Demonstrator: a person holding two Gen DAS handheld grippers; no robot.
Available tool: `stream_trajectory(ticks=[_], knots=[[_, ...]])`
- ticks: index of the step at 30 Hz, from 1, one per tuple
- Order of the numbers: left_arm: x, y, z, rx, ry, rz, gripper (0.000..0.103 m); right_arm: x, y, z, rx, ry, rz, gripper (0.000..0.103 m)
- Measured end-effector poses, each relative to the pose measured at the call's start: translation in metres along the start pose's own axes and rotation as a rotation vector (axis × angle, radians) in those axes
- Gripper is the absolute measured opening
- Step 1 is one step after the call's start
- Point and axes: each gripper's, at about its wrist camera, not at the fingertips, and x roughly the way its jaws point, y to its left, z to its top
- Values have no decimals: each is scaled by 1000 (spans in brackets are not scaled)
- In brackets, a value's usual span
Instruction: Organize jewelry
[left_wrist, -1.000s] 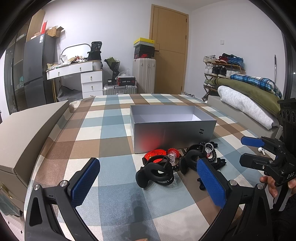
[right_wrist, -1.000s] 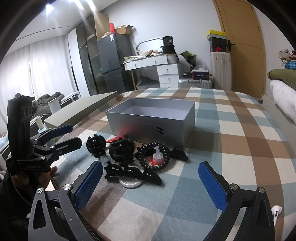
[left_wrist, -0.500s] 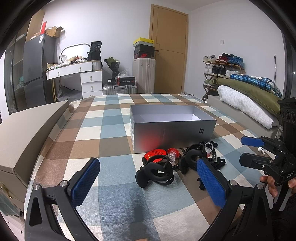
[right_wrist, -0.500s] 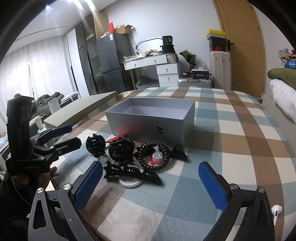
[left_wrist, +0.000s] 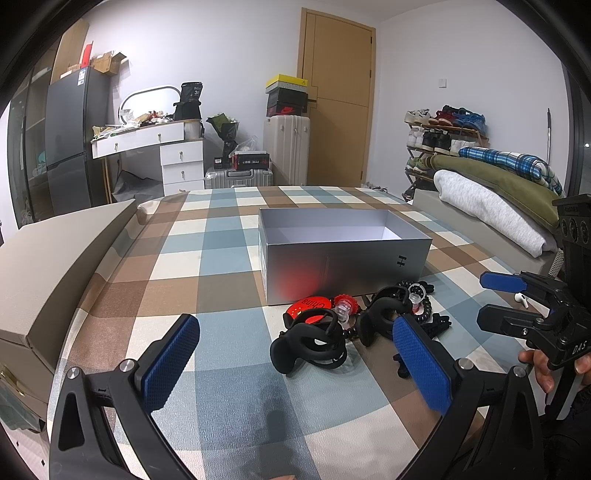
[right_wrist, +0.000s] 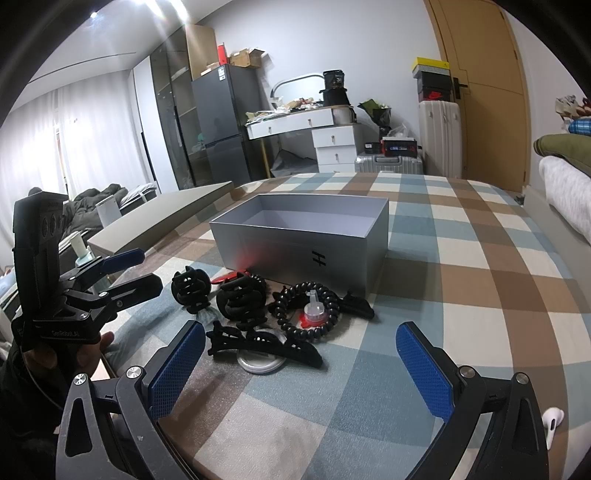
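An open grey box (left_wrist: 343, 254) (right_wrist: 303, 236) stands on the checked cloth. In front of it lies a pile of accessories: black claw clips (left_wrist: 308, 345) (right_wrist: 240, 299), a long black clip (right_wrist: 264, 341), a black coil hair tie (right_wrist: 306, 310) around a small clear and red piece (right_wrist: 313, 314), a red badge (left_wrist: 308, 305) and a round silver disc (right_wrist: 260, 363). My left gripper (left_wrist: 295, 360) is open and empty, just short of the nearest claw clip. My right gripper (right_wrist: 301, 369) is open and empty, near the long clip. Each gripper shows in the other's view, the right (left_wrist: 502, 299) and the left (right_wrist: 127, 273).
A grey box lid (left_wrist: 48, 254) lies at the left of the bed. A white earbud (right_wrist: 551, 421) (left_wrist: 521, 300) lies on the cloth at the right. Folded blankets (left_wrist: 491, 199) are stacked at the right edge. Dresser, fridge and suitcases stand behind.
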Motion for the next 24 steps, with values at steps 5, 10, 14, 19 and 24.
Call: stream_trajectory(ticks=[5, 10, 14, 19, 24], knots=[[0, 0, 0, 2, 1, -2, 102, 0, 0, 0, 1, 0, 0, 103], [1, -3, -1, -4, 5, -5, 102, 1, -1, -1, 9, 7, -5, 103], [1, -4, -1, -2, 14, -5, 102, 3, -3, -1, 26, 21, -14, 103], [3, -1, 1, -3, 34, -6, 102, 7, -5, 2, 34, 43, -36, 103], [6, 1, 3, -6, 61, 4, 102, 10, -4, 3, 29, 62, -54, 103]])
